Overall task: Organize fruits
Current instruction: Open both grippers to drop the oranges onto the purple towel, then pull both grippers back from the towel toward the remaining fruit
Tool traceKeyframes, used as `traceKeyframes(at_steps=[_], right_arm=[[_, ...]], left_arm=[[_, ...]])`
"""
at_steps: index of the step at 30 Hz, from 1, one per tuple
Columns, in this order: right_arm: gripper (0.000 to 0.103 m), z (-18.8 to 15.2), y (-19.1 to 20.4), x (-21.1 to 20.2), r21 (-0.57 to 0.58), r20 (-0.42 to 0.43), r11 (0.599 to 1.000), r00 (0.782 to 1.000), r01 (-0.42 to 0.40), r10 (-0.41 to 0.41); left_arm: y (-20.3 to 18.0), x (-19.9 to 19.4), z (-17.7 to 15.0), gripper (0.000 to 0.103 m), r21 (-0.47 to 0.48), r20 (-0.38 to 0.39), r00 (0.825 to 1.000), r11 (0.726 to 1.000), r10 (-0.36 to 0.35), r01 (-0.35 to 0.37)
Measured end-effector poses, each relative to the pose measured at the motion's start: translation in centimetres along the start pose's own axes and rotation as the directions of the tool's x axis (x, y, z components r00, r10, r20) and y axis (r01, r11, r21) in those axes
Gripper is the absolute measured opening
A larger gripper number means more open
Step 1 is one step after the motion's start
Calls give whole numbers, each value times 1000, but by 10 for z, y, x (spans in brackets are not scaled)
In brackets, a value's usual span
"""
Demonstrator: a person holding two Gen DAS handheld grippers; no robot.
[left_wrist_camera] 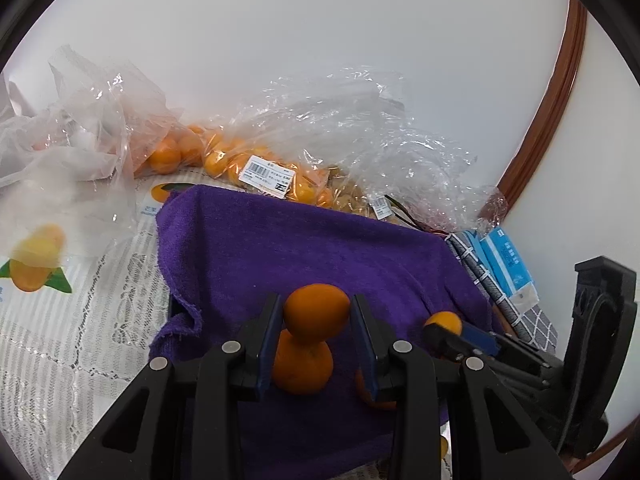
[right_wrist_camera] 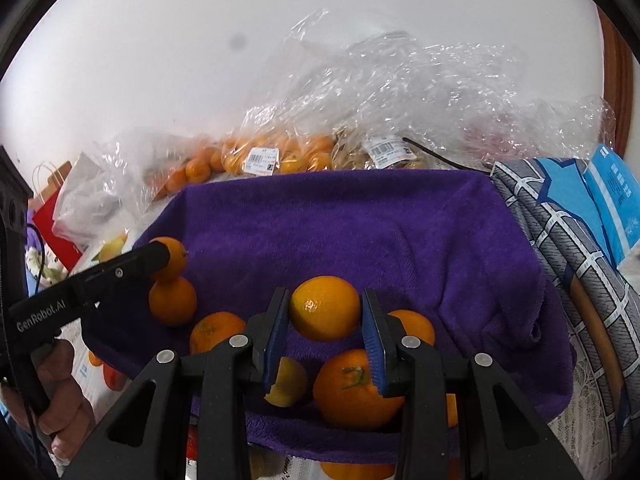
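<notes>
two oranges gripped over the purple towel

left gripper (left_wrist_camera: 316, 320) is clamped on an orange (left_wrist_camera: 317, 312), pads touching both sides. it's held just above, maybe touching, a second orange (left_wrist_camera: 302, 368) that sits on the purple towel (left_wrist_camera: 280, 240); can't tell if there's a gap betw the two. in the right wrist view the same pair shows at left, upper fruit (right_wrist_camera: 174, 258) in the left gripper's tip (right_wrist_camera: 160, 256), lower one (right_wrist_camera: 173, 300) under it on the towel. person's hand (right_wrist_camera: 60, 392) holds that gripper's handle, bottom left.

right gripper (right_wrist_camera: 325, 320) is closed on another orange (right_wrist_camera: 325, 307), blue pads (right_wrist_camera: 374, 340) pressed on its sides, fruit lifted above the towel. below it, w/ more fruit around: a big orange w/ green stem (right_wrist_camera: 352, 388), a yellowish fruit (right_wrist_camera: 286, 386) partly behind the left finger, one orange at left (right_wrist_camera: 214, 332), one at right (right_wrist_camera: 416, 326) behind the right finger. left wrist view catches the right gripper's tip (left_wrist_camera: 444, 334) w/ its orange (left_wrist_camera: 443, 322) at right.

towel covers a raised surface; what's under it is hidden. behind it, against the white wall (left_wrist_camera: 320, 40): clear plastic bags (left_wrist_camera: 360, 128), one w/ small oranges and a barcode label (left_wrist_camera: 268, 178). lace tablecloth (left_wrist_camera: 60, 340) at left, grey checked cloth (right_wrist_camera: 560, 240) and a blue packet (right_wrist_camera: 612, 196) at right.
</notes>
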State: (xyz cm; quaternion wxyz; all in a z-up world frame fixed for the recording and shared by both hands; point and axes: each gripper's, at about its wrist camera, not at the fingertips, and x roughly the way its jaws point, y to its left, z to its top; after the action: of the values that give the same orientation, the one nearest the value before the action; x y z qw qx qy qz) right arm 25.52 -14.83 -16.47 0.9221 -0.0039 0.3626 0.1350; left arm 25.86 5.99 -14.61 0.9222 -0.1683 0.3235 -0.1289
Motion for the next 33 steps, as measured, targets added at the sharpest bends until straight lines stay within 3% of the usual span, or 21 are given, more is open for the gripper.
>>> traceKeyframes(at_steps=[11, 14, 18, 27, 33], right_arm=[[38, -3, 1, -6, 6, 13, 1000, 1000, 10, -10], [47, -3, 0, -13, 17, 31, 1000, 999, 19, -20], [70, -3, 1, -25, 25, 59, 999, 998, 26, -27], [71, -19, 21, -52, -17, 56, 995, 993, 102, -101], [71, -33, 35, -79, -68, 92, 979, 979, 190, -183]], left_arm=[[-2, 0, 0, 33, 0, -6, 1000, 1000, -25, 25], [-1, 1, 0, 42, -8, -12, 999, 1000, -30, 30], [-1, -1, 0, 44, -6, -6, 1000, 1000, -28, 27], [-1, -6, 0, 45, -14, 21, 1000, 1000, -4, 4], [-10, -20, -4, 44, 23, 66, 998, 1000, 17, -18]])
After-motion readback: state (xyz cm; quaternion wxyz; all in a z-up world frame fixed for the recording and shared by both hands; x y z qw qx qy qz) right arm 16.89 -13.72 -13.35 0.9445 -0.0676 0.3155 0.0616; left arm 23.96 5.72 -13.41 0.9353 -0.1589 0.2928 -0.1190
